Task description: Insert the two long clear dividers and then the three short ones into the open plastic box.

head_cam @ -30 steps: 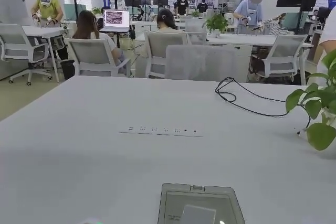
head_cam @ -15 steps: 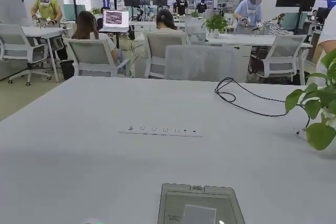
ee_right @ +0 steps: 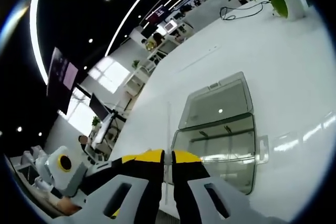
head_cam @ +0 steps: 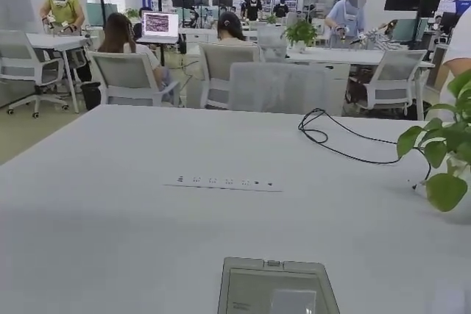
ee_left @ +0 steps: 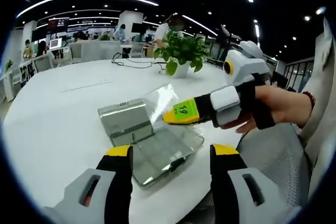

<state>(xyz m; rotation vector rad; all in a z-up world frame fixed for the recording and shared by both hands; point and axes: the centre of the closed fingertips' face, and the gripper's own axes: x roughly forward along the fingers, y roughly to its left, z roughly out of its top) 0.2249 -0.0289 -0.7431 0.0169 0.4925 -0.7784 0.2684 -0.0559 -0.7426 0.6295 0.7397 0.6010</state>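
The open clear plastic box (ee_left: 163,153) lies near the table's front edge, its lid (ee_left: 126,121) folded back flat; the lid (head_cam: 276,288) also shows at the bottom of the head view. My right gripper (ee_left: 181,113) reaches in from the right, shut on a clear divider (ee_left: 160,100) held tilted above the box. In the right gripper view the jaws (ee_right: 168,156) pinch that divider (ee_right: 168,124) edge-on, with the box (ee_right: 220,148) just beyond and to the right. My left gripper (ee_left: 170,166) hovers open in front of the box, nothing between its fingers.
A potted plant (head_cam: 441,152) stands at the table's right side, with a black cable (head_cam: 331,141) looping beside it. A socket strip (head_cam: 221,182) is set into the table's middle. Chairs and people sit beyond the far edge.
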